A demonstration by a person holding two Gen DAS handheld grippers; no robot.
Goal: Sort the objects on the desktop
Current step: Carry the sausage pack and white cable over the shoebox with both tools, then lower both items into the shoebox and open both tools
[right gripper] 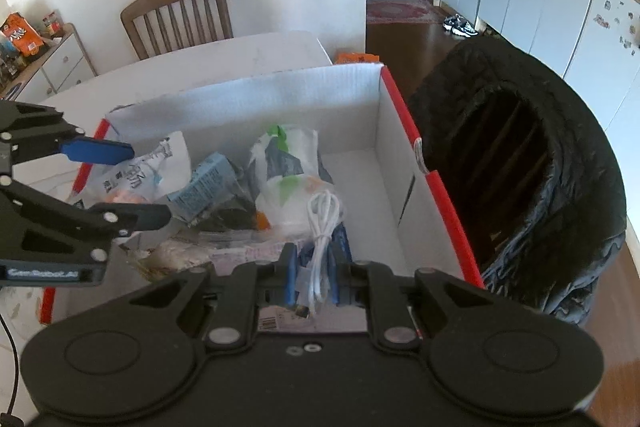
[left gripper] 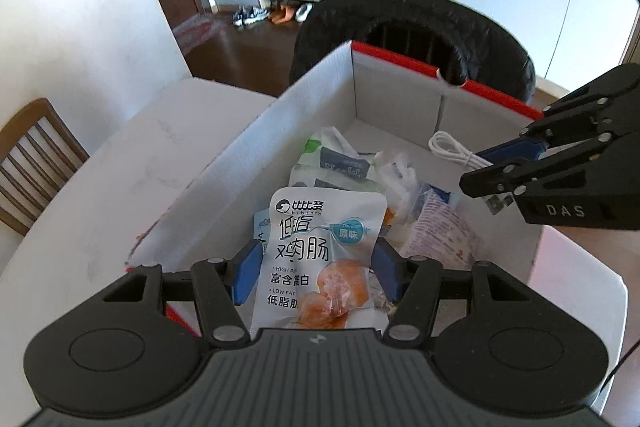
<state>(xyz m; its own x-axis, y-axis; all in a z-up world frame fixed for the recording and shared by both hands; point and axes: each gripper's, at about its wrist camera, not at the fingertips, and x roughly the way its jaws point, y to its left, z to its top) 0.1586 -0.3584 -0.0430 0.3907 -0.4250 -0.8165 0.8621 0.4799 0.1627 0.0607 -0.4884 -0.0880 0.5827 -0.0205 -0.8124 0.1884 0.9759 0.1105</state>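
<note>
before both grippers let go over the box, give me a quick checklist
1. Left gripper clamped on the white chicken sausage pouch: ok.
2. Right gripper clamped on the coiled white usb cable: ok.
3. Both loads over the white cardboard box with red rim: ok.
4. Bare floor in the box for the cable, on its right side: ok.
5. Grippers apart from each other: ok.
6. Pouch clear of the packets below: cannot tell.

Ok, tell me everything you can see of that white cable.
The white cable is a thin, glossy cord coiled into a loose bundle, with a dark plug at one end. The right hand-held gripper is shut on it between blue pads, holding it over the open cardboard box, just above the snack packets.
</note>
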